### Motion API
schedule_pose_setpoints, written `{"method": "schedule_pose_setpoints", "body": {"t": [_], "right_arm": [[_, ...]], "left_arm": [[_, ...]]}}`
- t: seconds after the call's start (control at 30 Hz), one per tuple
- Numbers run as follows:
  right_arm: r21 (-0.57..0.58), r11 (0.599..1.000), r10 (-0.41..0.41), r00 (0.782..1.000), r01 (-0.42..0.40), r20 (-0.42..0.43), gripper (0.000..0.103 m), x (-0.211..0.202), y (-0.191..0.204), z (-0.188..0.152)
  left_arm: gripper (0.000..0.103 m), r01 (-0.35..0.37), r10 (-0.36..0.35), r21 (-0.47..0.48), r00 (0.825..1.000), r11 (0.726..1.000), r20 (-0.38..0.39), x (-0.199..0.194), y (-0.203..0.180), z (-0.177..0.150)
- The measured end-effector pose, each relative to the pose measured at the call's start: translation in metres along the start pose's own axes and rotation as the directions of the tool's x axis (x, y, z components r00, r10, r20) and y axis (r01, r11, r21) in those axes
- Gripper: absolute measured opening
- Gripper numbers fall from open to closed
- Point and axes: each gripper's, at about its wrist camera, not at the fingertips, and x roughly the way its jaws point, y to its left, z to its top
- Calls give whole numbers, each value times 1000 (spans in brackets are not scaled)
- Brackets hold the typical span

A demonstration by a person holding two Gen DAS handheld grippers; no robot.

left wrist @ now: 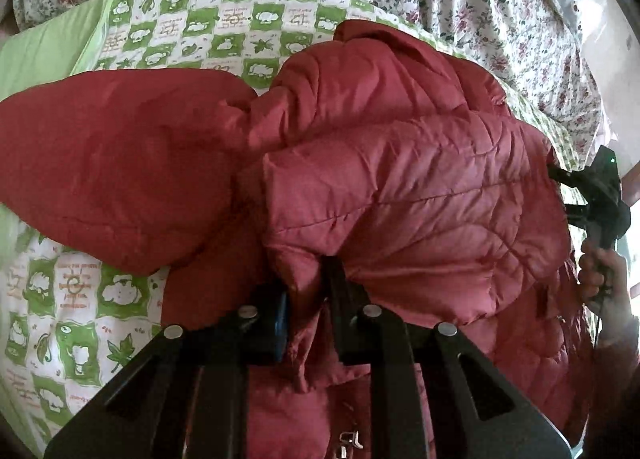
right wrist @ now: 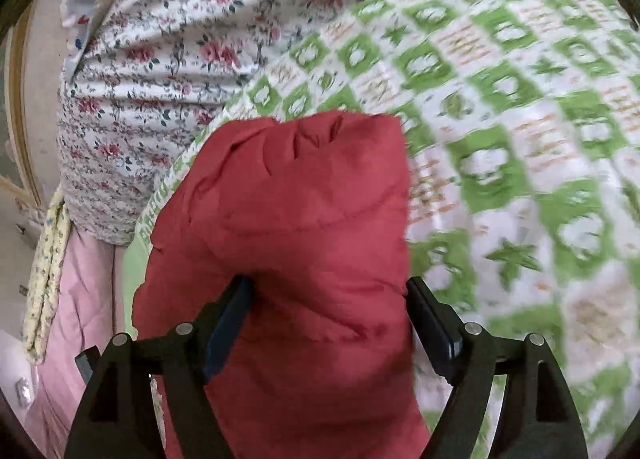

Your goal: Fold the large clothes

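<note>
A red quilted puffer jacket [left wrist: 400, 179] lies bunched on a green-and-white checked quilt [left wrist: 208, 31]. One smooth red part [left wrist: 120, 171] spreads out to the left. My left gripper [left wrist: 308, 291] is shut on a fold of the jacket at its near edge. In the right wrist view my right gripper [right wrist: 328, 307] stands wide open, its fingers either side of a thick red part of the jacket [right wrist: 304, 227], which lies between them. The right gripper also shows in the left wrist view [left wrist: 596, 187], hand-held at the jacket's right end.
A floral sheet [left wrist: 500, 11] covers the bed beyond the quilt and also shows in the right wrist view [right wrist: 168, 71]. A pink blanket [right wrist: 80, 291] and a yellow floral strip [right wrist: 46, 271] hang at the bed's left edge. The floor and a wooden frame [right wrist: 16, 99] lie further left.
</note>
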Motion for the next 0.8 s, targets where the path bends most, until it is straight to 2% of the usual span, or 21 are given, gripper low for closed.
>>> {"method": "schedule_pose_setpoints", "body": {"t": [0.03,0.13,0.23,0.3,0.4,0.43,0.5,0.53,0.6,0.7,0.8], "right_arm": [[-19,1000,-10,1000,11,9,55,0,5,-1],[-96,992,-70,996,76,61,28,-20,19,-6],[-151,978,-120,978,146,168,22,-52,33,-5],[-195,954,-179,956,226,232,22,-62,43,-8],[-209,934,-259,951,291,167,24,-36,34,-8],[-190,937,-271,954,293,131,32,-25,25,-9],[-152,949,-262,959,277,111,45,-19,13,-12],[-131,956,-249,961,264,120,47,-24,10,-13],[-113,963,-227,961,246,159,47,-41,14,-19],[-165,954,-203,945,250,258,47,-70,38,-34],[-263,946,-132,964,192,230,47,-68,63,-52]], "left_arm": [[16,-5,5,2,1000,1000,0,0,-1,0],[16,-20,20,26,1000,999,4,-3,-11,3],[16,-2,2,41,1000,999,0,-3,-23,9],[16,-14,13,60,1000,998,9,-3,-31,12],[16,-41,41,63,999,997,-6,10,-30,13],[16,-26,27,45,1000,999,-17,14,-26,13],[17,4,-4,20,1000,1000,-27,16,-19,14],[17,18,-18,8,999,1000,-31,15,-16,15],[17,14,-14,3,999,1000,-36,13,-14,15],[17,-16,16,14,1000,1000,-24,6,-15,12],[19,-33,34,9,999,999,-20,4,-13,10]]}}
